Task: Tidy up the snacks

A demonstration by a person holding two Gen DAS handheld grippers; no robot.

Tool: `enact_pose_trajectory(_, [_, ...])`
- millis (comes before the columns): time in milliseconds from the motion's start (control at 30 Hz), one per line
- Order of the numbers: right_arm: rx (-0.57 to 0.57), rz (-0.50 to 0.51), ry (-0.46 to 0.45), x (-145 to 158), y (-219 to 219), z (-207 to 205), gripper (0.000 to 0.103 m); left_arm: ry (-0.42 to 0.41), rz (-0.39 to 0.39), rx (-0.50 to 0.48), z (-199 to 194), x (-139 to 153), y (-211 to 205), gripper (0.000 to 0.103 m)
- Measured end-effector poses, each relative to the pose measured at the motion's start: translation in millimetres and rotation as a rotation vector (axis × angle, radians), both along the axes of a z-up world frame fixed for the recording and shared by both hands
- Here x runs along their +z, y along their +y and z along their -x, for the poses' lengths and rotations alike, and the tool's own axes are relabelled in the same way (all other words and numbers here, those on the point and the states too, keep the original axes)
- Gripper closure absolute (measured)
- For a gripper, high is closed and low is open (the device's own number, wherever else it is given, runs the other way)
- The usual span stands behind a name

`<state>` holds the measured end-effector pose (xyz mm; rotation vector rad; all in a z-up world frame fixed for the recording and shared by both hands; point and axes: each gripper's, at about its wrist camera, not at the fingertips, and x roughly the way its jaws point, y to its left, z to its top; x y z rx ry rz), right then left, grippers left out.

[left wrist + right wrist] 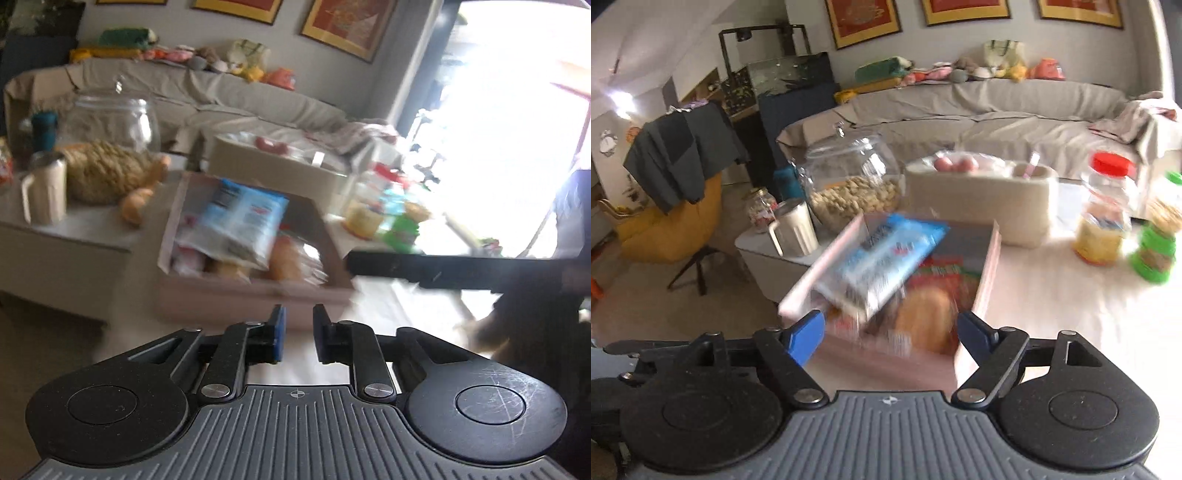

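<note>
Seemingly in the pink box [986, 273], blue snack bag [882, 258] lies beyond right tool [892, 334], jaws apart.

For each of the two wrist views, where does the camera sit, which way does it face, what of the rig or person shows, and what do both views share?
Left wrist: sits on the left claw, looking forward and down at the pink snack box from its near left; its own narrowly parted fingers show, with the right claw entering as a dark bar.
Right wrist: sits on the right claw, facing the same box head-on; only its own wide-open fingers show.
Shared: the box, the blue snack bag, the glass jar, the sofa.
</note>
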<state>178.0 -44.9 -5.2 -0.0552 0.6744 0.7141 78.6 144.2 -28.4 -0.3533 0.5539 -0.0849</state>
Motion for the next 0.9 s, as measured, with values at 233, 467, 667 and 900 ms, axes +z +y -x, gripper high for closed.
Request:
enact_pose_trajectory(233, [-0.108,0.024,0.005,-19.1,-45.9,72.2,0.022,0.009,-0.199,0.153,53.9,12.2,-64.0,0.085])
enact_pose_trajectory(467, [-0.134,0.032,-0.066,-9.2,-67.4,111.6,0.017,0.035,-0.248,0.138,82.6,24.1,-94.2,0.084])
enact_pose_trajectory(667, [-0.154,0.046,-0.084,-6.3,-76.6,121.3,0.017,0.058,-0.249,0.122,89.6,23.9,-103.2,0.084])
enact_pose_trajectory(900, [-0.158,0.043,-0.066,-8.8,-78.6,120.4,0.017,0.066,-0.245,0.12,90.3,22.8,-105.6,0.085])
